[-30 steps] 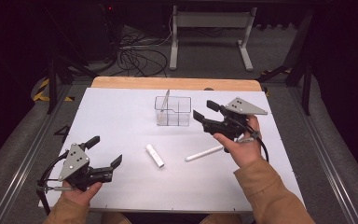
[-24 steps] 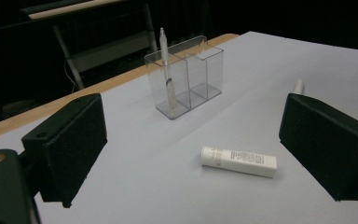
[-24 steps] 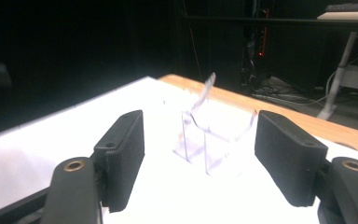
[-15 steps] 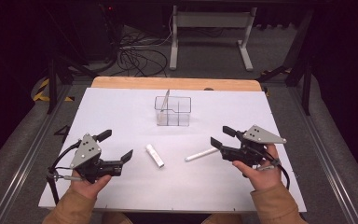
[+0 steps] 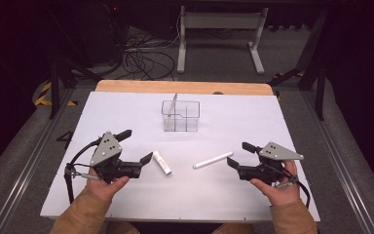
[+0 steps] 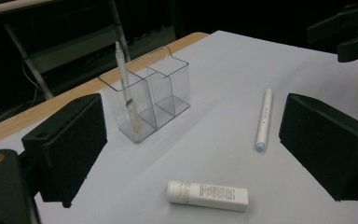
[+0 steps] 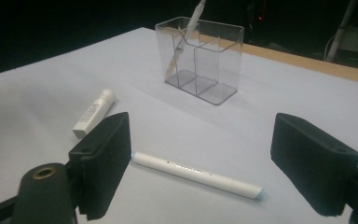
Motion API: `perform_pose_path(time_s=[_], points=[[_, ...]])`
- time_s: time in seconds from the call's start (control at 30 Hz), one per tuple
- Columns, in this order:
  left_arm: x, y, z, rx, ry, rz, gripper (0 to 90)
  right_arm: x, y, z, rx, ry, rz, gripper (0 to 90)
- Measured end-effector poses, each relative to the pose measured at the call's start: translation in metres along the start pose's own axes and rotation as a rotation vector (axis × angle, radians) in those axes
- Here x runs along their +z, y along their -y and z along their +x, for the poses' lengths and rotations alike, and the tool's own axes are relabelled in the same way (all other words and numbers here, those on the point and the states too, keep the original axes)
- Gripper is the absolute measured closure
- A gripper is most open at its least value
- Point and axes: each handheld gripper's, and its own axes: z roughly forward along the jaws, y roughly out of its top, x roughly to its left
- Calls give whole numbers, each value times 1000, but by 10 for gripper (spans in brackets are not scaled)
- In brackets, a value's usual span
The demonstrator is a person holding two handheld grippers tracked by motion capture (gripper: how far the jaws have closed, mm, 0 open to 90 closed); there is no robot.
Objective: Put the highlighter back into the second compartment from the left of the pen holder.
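Marker (image 7: 198, 176) end hidden behind tongs (image 7: 214, 163) (right).

White marker (image 5: 213, 160) lying flat mid-table; short white tube (image 5: 161, 162) flat just left.

High view: fixed above the near edge of the desk (image 5: 126, 102), facing forward and down, far enough to take in the whole desk and both hand-held grippers. Left gripper view: rides low on the left hand-held gripper (image 5: 126, 157), looking along its jaws, close to the desk. Right gripper view: same on the right hand-held gripper (image 5: 238, 155), also low and close. All three share the clear organizer (image 5: 180, 116) (image 6: 144, 100) (image 7: 200, 58), white marker (image 5: 213, 160) (image 6: 263, 119) (image 7: 196, 175) and white tube (image 5: 161, 162) (image 6: 207, 195) (image 7: 93, 113) ahead of the jaws.
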Motion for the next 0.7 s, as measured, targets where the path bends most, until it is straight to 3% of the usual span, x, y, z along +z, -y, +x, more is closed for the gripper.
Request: perform_pose_path(time_s=[0.33, 0.7], points=[[13, -8, -4, 0, 39, 7, 87, -3, 2, -6, -31, -11, 20, 198], [32, -19, -8, -5, 89, 60, 109, -8, -2, -9, -46, -23, 58, 224]])
